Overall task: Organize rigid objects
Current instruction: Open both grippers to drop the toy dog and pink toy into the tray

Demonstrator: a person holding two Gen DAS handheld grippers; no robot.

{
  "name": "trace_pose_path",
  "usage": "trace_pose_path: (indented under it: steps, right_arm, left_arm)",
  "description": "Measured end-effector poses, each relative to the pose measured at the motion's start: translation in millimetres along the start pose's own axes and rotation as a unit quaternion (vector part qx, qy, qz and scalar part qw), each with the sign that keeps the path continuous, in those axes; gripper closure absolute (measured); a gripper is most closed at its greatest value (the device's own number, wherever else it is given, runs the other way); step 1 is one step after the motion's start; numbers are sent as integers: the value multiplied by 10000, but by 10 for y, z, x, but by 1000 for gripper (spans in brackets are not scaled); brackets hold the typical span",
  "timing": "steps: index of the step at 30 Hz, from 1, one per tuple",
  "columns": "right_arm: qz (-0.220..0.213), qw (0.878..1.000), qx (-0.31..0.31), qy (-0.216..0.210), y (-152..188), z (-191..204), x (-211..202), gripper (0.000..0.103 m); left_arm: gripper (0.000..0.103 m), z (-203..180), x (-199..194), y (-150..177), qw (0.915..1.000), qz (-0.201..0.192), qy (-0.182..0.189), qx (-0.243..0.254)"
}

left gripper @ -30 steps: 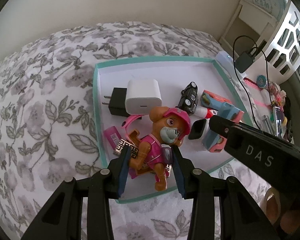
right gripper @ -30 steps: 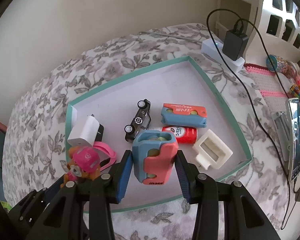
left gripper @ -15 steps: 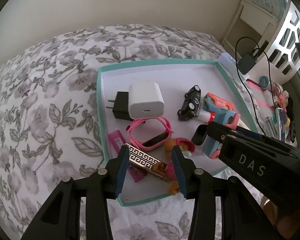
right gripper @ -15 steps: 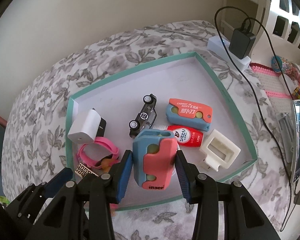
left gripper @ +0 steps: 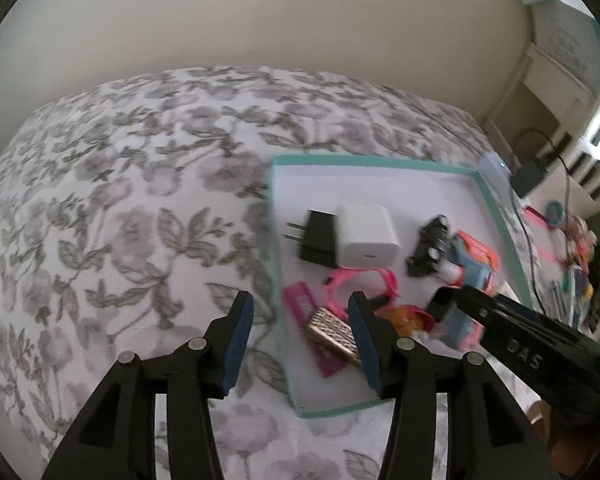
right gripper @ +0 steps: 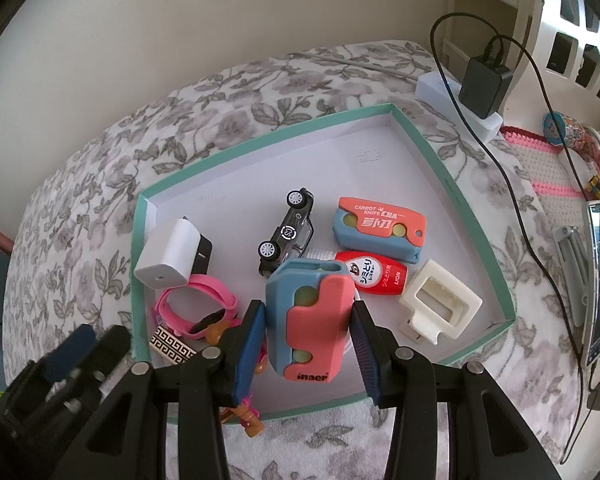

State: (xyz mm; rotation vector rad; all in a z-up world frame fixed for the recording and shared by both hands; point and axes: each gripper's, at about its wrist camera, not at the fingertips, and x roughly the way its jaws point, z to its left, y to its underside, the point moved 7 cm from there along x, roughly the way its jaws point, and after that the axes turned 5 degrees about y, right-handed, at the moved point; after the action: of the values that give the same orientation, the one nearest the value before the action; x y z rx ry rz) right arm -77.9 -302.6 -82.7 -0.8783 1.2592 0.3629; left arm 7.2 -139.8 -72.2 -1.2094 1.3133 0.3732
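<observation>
Overhead, the left gripper (left gripper: 300,332) stood wide open with nothing between its blue pads; it hung over the near left rim of the teal-edged tray (left gripper: 278,264), one pad above the floral bedspread (left gripper: 140,220) and the other above the tray floor; the left wrist view was blurred. The right gripper (right gripper: 308,344) stood just as wide, and the blue-and-coral folding knife case (right gripper: 310,320) sat upright between its pads; whether either pad touched the case could not be told. That case was inside the tray near its front edge; a second carrot knife (right gripper: 378,230) lay flat further back, with a red bottle (right gripper: 374,278) between the two and a toy car (right gripper: 288,236) on its side to their left. A white charger (right gripper: 168,258) lay against a black plug (left gripper: 316,238) at the tray's left; a pink watch (right gripper: 198,310) and a gold patterned bar (right gripper: 170,346) lay nearer; the toy pup figure (right gripper: 248,416) lay at the front rim, mostly hidden by the right gripper; a cream holder (right gripper: 440,304) lay at the right.
</observation>
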Motion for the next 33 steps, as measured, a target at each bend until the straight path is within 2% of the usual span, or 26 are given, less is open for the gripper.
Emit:
trace_pose_path:
  steps: [1, 4, 8, 9, 12, 14, 16, 19, 21, 23, 25, 27, 33]
  right_arm:
    - [11, 10000, -10, 2, 0, -3, 6, 55]
    - [43, 10000, -3, 14, 8, -10, 32, 43]
    - [55, 10000, 27, 31, 10, -23, 49, 42]
    - [59, 10000, 28, 35, 11, -25, 54, 42]
    - [77, 10000, 21, 59, 16, -26, 70, 31]
    - [71, 9999, 3, 96, 17, -25, 76, 30]
    - [54, 9999, -24, 106, 14, -20, 76, 29]
    - [12, 9999, -64, 108, 8, -5, 78, 15]
    - [-25, 9999, -111, 122, 4, 8, 75, 14]
    - [-68, 9998, -159, 134, -2, 26, 71, 12]
    - [-115, 9996, -200, 143, -16, 43, 68, 0]
    - [-190, 9994, -220, 161, -28, 55, 50, 0]
    - [-345, 9991, -212, 154, -52, 75, 4, 0]
  left_arm:
    - [48, 43, 1, -4, 10000, 1, -24, -80]
    - [47, 148, 16, 4, 9996, 43, -75, -275]
    - [44, 265, 51, 25, 9987, 142, -143, -473]
    - [41, 288, 58, 27, 9984, 160, -164, -512]
    - [38, 369, 79, 27, 9974, 201, -249, -643]
    - [38, 432, 94, 25, 9967, 235, -310, -713]
    - [28, 504, 105, 27, 9957, 269, -428, -776]
    - [22, 591, 128, 27, 9947, 292, -536, -825]
    - [17, 656, 147, 29, 9939, 303, -628, -857]
    - [17, 711, 164, 29, 9933, 313, -699, -869]
    - [14, 757, 175, 32, 9926, 320, -764, -889]
    - [2, 807, 180, 26, 9918, 299, -834, -919]
    - [1, 915, 148, -23, 9908, 161, -827, -1063]
